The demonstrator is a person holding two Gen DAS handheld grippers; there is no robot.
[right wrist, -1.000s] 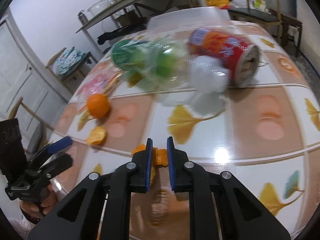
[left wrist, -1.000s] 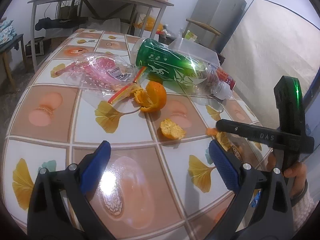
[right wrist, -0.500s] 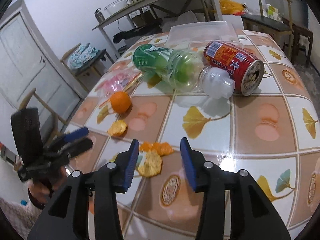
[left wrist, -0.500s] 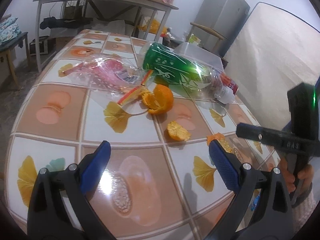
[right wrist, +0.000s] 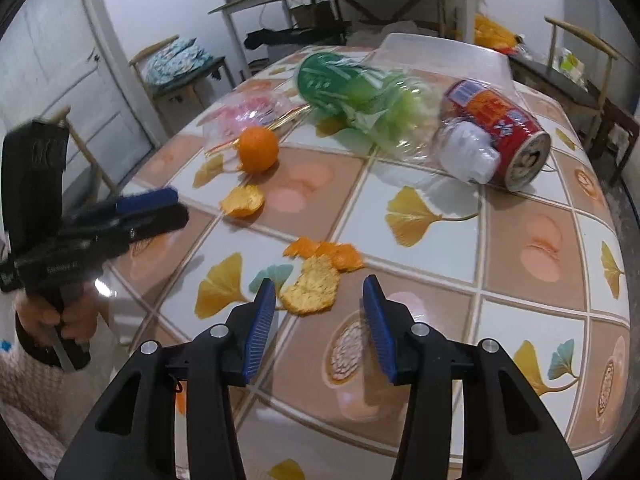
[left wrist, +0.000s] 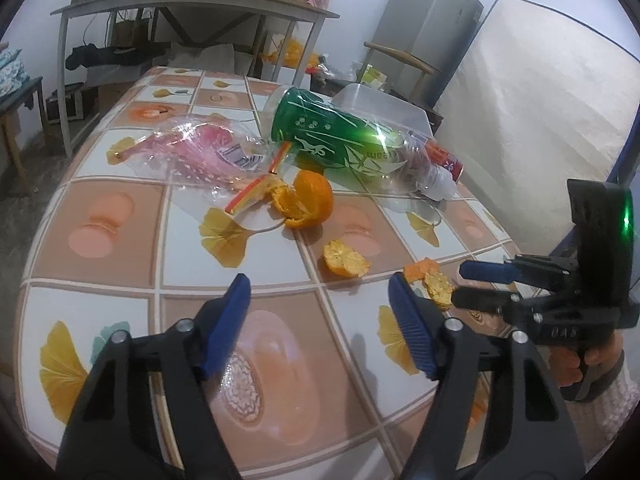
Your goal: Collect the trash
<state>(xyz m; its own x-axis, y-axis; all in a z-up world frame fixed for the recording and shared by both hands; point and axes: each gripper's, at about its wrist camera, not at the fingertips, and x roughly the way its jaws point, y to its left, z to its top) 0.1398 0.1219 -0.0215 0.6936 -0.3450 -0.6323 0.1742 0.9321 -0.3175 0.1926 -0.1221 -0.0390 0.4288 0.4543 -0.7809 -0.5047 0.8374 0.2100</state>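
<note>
While both of your grippers hang over the table [right wrist: 540, 208], nothing has been picked up. Your right gripper [right wrist: 319, 312] has its fingers spread wide with nothing between them, right behind a torn bit of orange peel [right wrist: 316, 280]. Your left gripper [left wrist: 320, 320] is spread wide too and holds nothing.

All the trash lies on the table: the half-peeled orange [left wrist: 306, 200], another peel piece [left wrist: 346, 258], the green bottle [left wrist: 340, 146], the red can [right wrist: 500, 128] just beside it, and the pink wrapper [left wrist: 200, 152]. A clear tub [right wrist: 440, 50] sits at the far end, maybe for the trash, though I cannot tell. So almost the whole job looks left to do.

You have bare table near you for moving. Watch out, the torn peel lies near the table's edge, and your two grippers are near each other there.
</note>
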